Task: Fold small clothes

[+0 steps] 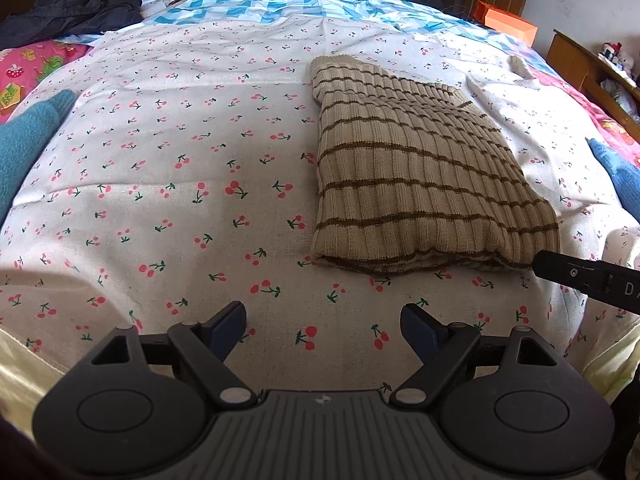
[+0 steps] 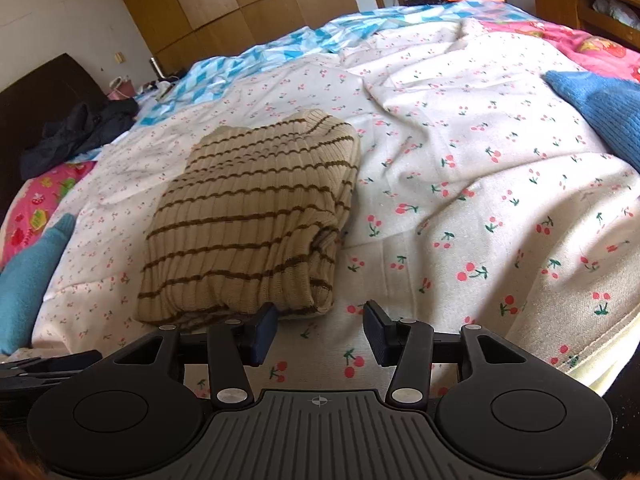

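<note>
Folded striped sweater (image 1: 420,168) at centre right on cherry-print sheet (image 1: 180,160); left hand-held gripper (image 1: 324,330) and right hand-held gripper (image 2: 320,334) open, empty.

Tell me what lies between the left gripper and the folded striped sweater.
Only bare cherry-print sheet. In the left wrist view the left gripper stands open and empty, and nothing but that cloth separates it from the striped sweater.

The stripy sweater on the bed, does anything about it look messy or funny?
A little. The stripy sweater is folded on the cherry sheet, but at its right side a bit of knit bunches out from the fold. Its near edge looks puffy, not flat. No tears or stains show.
</note>
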### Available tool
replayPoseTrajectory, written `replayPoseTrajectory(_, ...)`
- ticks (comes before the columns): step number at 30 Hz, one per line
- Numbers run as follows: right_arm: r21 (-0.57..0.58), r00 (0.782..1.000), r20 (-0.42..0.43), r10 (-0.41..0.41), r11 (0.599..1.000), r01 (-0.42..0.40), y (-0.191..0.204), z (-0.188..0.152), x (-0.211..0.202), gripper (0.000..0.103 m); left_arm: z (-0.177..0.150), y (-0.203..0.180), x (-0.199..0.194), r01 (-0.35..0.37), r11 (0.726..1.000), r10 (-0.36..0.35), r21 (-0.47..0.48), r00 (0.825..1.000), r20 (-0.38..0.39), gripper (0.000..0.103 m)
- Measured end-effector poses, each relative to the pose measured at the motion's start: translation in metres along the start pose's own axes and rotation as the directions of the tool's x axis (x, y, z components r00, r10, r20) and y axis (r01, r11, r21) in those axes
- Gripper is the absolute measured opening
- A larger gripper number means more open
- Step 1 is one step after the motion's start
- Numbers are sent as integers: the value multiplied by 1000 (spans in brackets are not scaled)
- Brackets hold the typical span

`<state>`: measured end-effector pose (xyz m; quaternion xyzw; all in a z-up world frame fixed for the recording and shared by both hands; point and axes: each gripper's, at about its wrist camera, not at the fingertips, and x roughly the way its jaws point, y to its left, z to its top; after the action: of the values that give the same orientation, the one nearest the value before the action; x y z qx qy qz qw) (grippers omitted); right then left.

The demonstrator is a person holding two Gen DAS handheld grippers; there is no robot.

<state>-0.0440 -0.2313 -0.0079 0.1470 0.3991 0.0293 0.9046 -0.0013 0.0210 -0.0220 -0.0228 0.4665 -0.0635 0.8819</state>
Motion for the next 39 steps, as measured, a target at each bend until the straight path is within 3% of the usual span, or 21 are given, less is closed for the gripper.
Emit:
replayPoseTrajectory(4,-33,992,32,-120,992,121,0,8,11,47,-1,-2,-1,4,1000,-4,8,1000,4,89)
replayPoseTrajectory(8,-6,982,25,-189,982,189,-16,17,24,42,-1,-2,-1,13,1000,-13,12,1000,4,89)
replayPoseTrajectory(11,13,959,59,-278,960,278,-25,23,23,42,-2,-2,-1,16,1000,-17,15,1000,4,89)
replayPoseTrajectory(15,66,989,60,-132,990,128,-25,18,-4,45,-2,-4,0,13,1000,-13,15,1000,-2,89)
replayPoseTrajectory(19,-46,1000,-7,29,998,-30,9,3,-19,47,-2,-7,2,-7,1000,7,28,1000,-18,89)
replayPoseTrajectory(23,-179,998,-55,2,984,-12,35,-10,-10,47,-2,-9,0,-20,999,21,46,1000,-8,89)
replayPoseTrajectory(26,-169,995,-97,0,985,-16,35,-13,-2,47,-3,-9,-1,-23,998,23,50,1000,-1,89)
replayPoseTrajectory(39,-168,993,-118,-28,986,8,32,-18,2,50,-4,-13,-1,-8,998,8,68,1000,-3,89)
